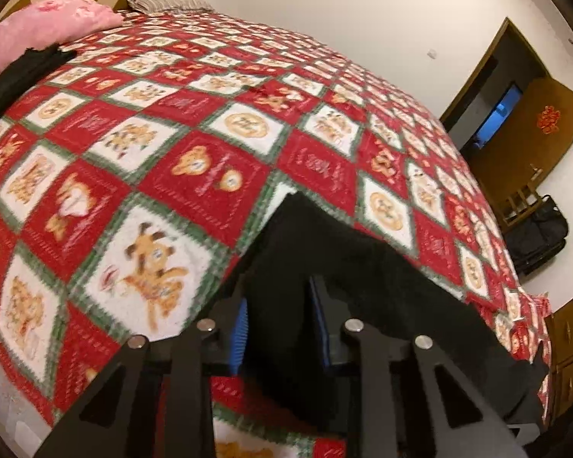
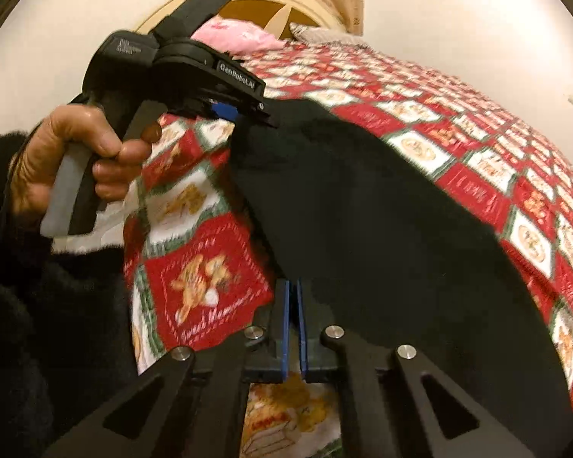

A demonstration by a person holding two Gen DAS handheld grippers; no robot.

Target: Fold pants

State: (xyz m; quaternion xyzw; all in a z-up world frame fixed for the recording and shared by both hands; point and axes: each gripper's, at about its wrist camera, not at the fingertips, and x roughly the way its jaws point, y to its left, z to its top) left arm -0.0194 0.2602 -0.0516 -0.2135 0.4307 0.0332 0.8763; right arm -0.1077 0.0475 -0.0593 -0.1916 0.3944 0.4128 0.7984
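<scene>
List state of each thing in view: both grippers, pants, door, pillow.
left gripper: jaws narrowed around a fold of the black cloth.
right gripper: shut, blue pads together at the cloth's edge; grip unclear.
pants: black, spread on the bedspread, not yet folded up.
door: standing open.
pink pillow: lying at the headboard end.

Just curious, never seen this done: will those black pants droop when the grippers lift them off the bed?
Probably floppy: the black pants drape softly over the bedspread. They look thick and fuzzy, so unlikely to slip from the right gripper.
</scene>
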